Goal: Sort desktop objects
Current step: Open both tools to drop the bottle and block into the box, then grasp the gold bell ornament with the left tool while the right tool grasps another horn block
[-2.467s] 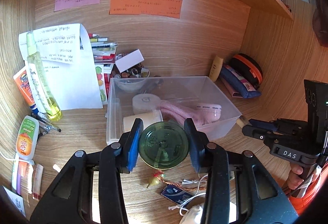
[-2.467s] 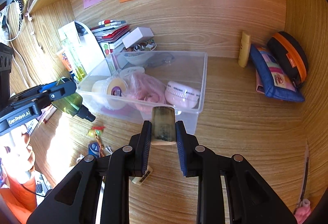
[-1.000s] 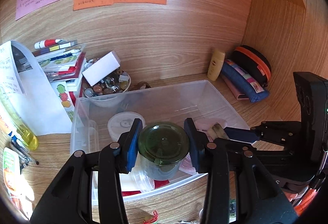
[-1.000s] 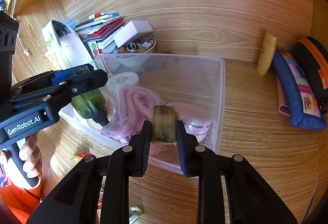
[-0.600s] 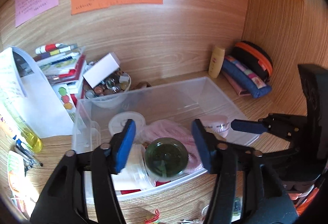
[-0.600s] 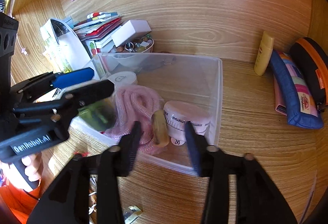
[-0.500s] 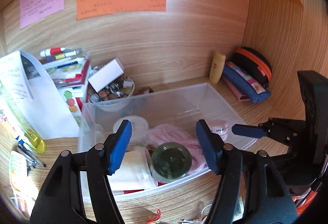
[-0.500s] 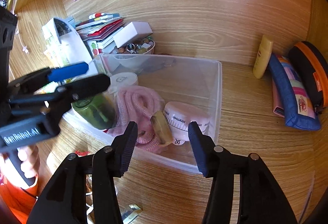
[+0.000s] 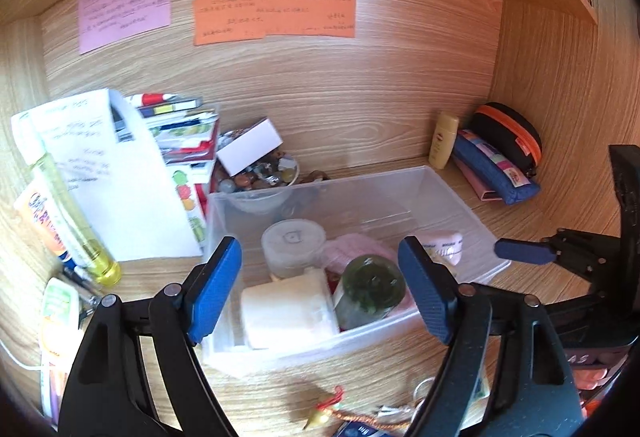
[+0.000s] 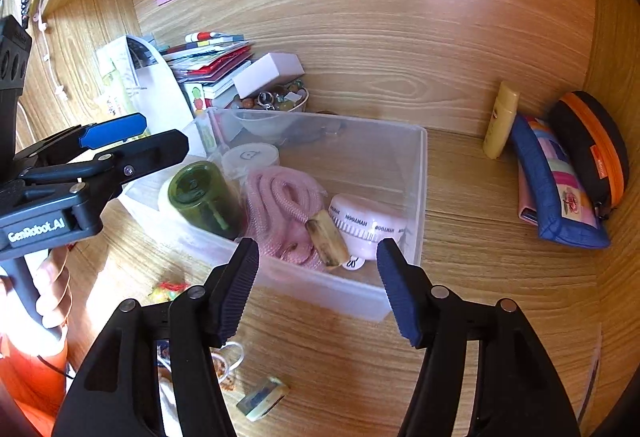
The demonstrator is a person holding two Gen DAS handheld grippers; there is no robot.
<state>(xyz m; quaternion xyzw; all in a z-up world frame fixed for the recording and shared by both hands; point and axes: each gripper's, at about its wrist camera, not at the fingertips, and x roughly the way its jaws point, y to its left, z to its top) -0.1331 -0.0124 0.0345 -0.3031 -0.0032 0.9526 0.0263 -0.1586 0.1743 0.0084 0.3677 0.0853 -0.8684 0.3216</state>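
A clear plastic bin (image 9: 460, 197) (image 10: 418, 173) sits on the wooden desk. A dark green bottle (image 9: 370, 295) (image 10: 202, 199) lies inside it near the front wall. A small tan horn-like piece (image 10: 327, 237) lies in the bin on a pink rope (image 10: 280, 205), beside a pink round case (image 10: 368, 223). My left gripper (image 9: 320, 289) is open and empty, above the bin's front edge. My right gripper (image 10: 318, 289) is open and empty, just in front of the bin.
A white tub (image 9: 292, 245) and a white block (image 9: 288, 307) are in the bin. A bowl of beads (image 9: 260, 177), books and papers stand at back left, a blue pouch (image 10: 556, 189) at right. A red-tasselled charm (image 9: 328, 407) and small card (image 10: 262, 397) lie in front.
Both grippers have opened and drawn back. The green bottle dropped from the left gripper into the bin, and the tan piece dropped from the right gripper onto the pink rope.
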